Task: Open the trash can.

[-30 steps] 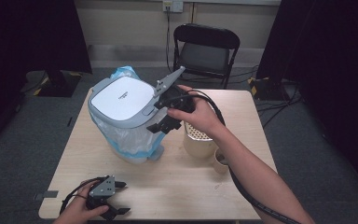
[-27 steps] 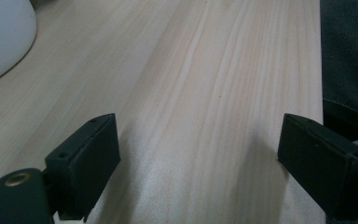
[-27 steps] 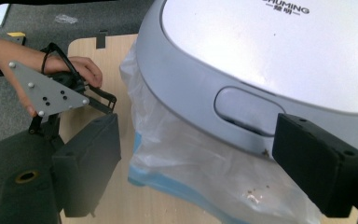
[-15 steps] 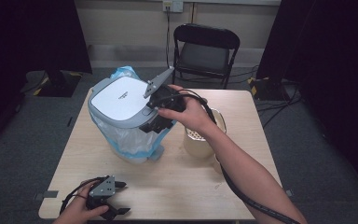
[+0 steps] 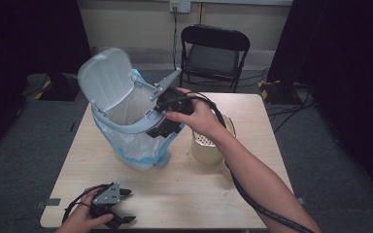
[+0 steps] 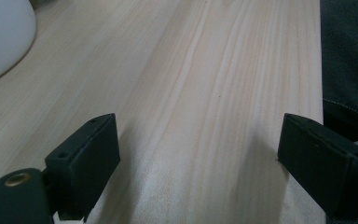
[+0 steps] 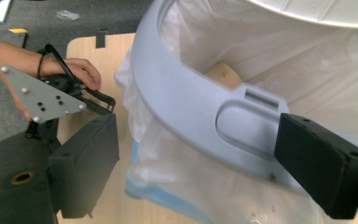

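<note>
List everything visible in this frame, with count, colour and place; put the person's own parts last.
Bin: one, grey rim, white liner with blue bag, left-centre of table.
Bin lid: one, white, swung up at the bin's back.
Perforated container: one, cream, right of the bin.
Table: one, light wood.
Folding chair: one, black, behind the table.
Right gripper: black, at the bin's front rim, jaws apart and just been opening.
Left gripper: black, open, near table edge.
</note>
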A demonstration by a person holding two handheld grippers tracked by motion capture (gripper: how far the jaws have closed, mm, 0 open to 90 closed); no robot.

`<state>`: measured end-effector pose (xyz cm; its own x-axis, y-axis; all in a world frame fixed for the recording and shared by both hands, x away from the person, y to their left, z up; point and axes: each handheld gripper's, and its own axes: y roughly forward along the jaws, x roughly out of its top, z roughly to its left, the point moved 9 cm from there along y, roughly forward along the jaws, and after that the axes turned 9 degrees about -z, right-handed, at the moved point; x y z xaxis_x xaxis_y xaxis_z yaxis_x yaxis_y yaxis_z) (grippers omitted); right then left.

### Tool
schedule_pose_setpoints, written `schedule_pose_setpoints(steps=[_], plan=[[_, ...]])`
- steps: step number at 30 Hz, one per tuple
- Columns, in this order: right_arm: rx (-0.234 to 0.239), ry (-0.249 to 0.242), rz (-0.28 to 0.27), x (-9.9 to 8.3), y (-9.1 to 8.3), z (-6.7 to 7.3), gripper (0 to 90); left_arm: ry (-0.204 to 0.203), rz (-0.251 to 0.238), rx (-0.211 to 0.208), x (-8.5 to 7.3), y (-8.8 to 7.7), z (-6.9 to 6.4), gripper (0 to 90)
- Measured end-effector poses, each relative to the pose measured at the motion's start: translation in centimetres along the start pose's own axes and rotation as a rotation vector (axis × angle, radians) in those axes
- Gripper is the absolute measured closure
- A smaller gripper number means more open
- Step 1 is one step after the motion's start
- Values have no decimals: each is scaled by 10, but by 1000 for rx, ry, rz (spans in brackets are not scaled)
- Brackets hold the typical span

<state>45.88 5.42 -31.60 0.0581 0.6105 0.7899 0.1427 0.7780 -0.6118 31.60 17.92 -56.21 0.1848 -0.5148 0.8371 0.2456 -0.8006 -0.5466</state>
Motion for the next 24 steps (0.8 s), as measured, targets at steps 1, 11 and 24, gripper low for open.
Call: schedule_pose_setpoints(steps=[1, 11, 24], plan=[[6, 2, 10, -1, -1, 0, 146, 0, 0, 0, 0, 0, 0, 121], [1, 3, -31, -10, -13, 3, 145, -1, 0, -1, 0, 0, 0, 120], [2, 25, -59, -36, -25, 16, 144, -1, 0, -1, 0, 0, 0, 120]])
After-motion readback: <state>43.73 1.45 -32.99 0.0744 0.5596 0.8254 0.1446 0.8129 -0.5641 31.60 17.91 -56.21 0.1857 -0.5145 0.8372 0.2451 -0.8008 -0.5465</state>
